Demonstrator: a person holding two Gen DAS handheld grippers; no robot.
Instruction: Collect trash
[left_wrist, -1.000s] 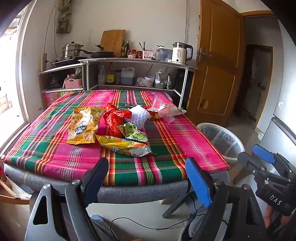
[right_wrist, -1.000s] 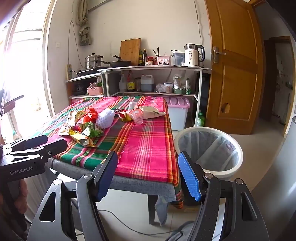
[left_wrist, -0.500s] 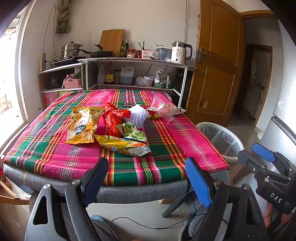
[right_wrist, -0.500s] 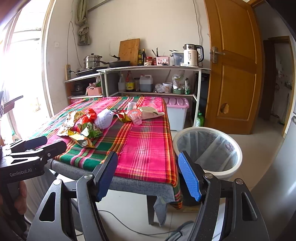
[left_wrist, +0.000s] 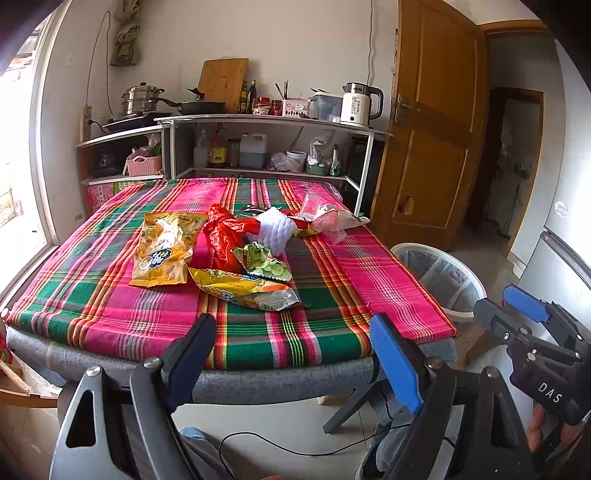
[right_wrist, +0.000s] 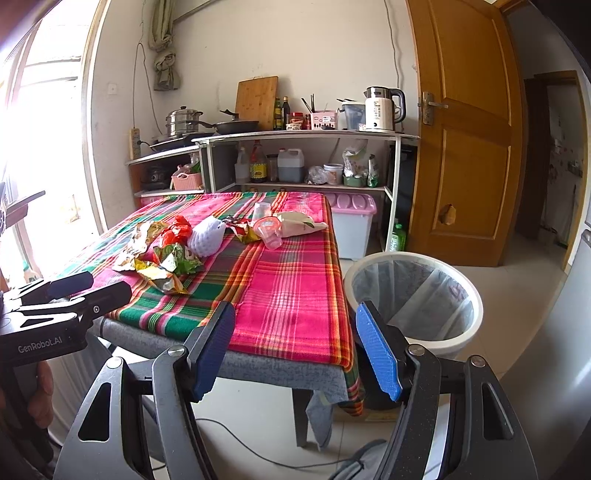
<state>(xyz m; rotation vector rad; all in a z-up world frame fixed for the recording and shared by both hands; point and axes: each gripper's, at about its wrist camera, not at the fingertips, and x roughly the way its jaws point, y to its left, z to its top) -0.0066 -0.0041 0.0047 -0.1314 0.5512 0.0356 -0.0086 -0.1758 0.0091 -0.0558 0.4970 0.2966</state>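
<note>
Left wrist view shows the left hand-held gripper (left_wrist: 293, 363) with its blue pads apart and nothing between them, held short of the near edge of the table (left_wrist: 258, 380). The right hand-held gripper (right_wrist: 295, 352) is likewise spread and empty, low in front of the table corner. The trash lies in one cluster near the middle of the plaid cloth: a yellow snack bag (left_wrist: 164, 249), a red plastic bag (left_wrist: 225, 236), a green wrapper (left_wrist: 266, 260), a flattened yellow wrapper (left_wrist: 247, 291), a white foam net (left_wrist: 275, 229) and a clear plastic cup (right_wrist: 269, 232) at the far side. The waste bin (right_wrist: 415, 299), lined with a clear bag, stands on the floor just beside the right edge of the table. In the inspector's judgement collection has not begun; the step in hand is the approach. It would be done well by taking the nearest wrapper first, pinching a raised fold rather than the flat film, and lifting clear before swinging to the bin, so that neighbouring pieces are not dragged along. Legible writing: "DAS" on the right tool as seen from the left camera, "GenRobot.AI" on the left tool as seen from the right camera. Print on the wrappers cannot be read.
</note>
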